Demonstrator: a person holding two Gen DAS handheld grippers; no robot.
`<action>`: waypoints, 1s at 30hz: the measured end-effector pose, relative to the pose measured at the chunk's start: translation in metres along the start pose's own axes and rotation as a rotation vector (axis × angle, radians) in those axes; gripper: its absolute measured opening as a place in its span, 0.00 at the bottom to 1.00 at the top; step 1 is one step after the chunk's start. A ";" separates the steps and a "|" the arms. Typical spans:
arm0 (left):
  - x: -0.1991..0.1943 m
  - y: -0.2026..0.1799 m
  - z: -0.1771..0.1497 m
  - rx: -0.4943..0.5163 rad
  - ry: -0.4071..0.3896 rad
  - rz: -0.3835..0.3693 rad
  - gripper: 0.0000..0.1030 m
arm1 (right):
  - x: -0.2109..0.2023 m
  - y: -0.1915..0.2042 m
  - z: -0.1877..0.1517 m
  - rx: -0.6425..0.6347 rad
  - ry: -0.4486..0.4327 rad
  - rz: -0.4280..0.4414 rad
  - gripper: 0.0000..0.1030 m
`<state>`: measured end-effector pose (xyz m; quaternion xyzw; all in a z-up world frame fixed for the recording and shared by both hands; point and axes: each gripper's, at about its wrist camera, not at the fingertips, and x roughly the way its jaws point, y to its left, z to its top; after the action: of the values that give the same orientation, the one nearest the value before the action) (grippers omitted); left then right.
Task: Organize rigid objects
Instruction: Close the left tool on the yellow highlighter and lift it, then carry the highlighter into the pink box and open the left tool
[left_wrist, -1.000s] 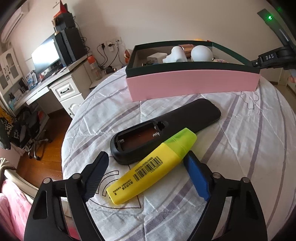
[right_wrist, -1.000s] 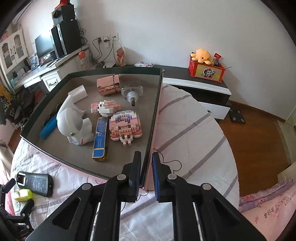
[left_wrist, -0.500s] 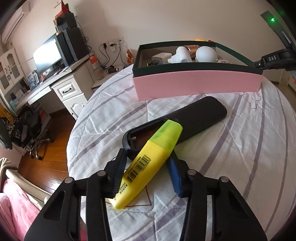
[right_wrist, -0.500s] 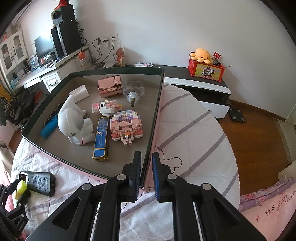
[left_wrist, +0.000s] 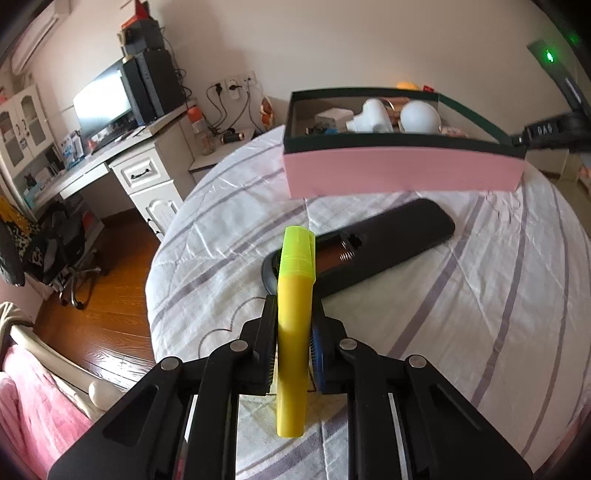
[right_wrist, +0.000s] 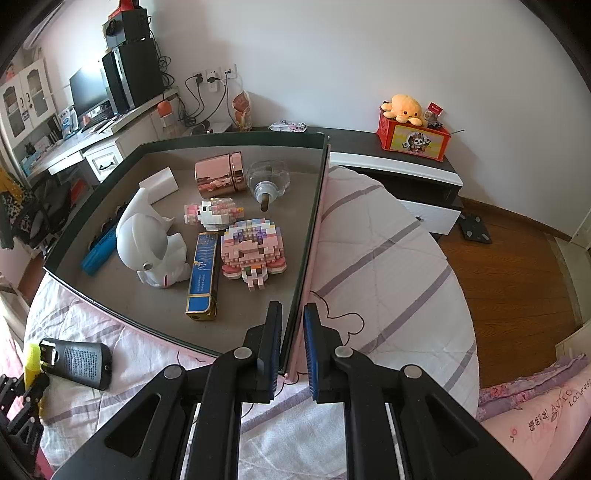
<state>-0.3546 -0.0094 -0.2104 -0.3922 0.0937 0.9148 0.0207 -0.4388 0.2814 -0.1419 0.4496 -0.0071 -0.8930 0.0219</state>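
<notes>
- The left gripper (left_wrist: 291, 345) was spread wide a second ago; now it pinches the yellow marker (left_wrist: 293, 314), lifted over the black remote (left_wrist: 373, 251).
- The right gripper (right_wrist: 291, 347) pinches the pink box (right_wrist: 314, 236) wall on the tabletop (left_wrist: 480, 295).
- The marker likely goes into the box next.

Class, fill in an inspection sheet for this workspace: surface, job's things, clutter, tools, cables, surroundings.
Surface: striped quilt, wrinkled.
Job's things: yellow highlighter gripped; black remote lying battery bay open; pink box holding toys.
Clutter: white elephant figure, block models, blue pen inside the box.
Tools: left tool shut on the highlighter; right tool clamping the box wall.
Cables: plugged into wall sockets.
Surroundings: desk, monitor, wooden floor.
</notes>
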 end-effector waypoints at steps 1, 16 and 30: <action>-0.002 0.002 0.002 -0.003 -0.006 -0.009 0.15 | 0.000 0.000 0.000 0.000 0.000 0.000 0.11; -0.014 0.011 0.050 0.018 -0.095 -0.024 0.15 | 0.001 -0.001 0.001 -0.013 0.001 0.006 0.11; 0.016 -0.013 0.155 0.130 -0.108 -0.125 0.15 | 0.003 -0.002 0.002 -0.022 0.012 0.030 0.12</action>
<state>-0.4745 0.0321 -0.1195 -0.3453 0.1271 0.9236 0.1079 -0.4419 0.2838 -0.1429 0.4546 -0.0039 -0.8898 0.0402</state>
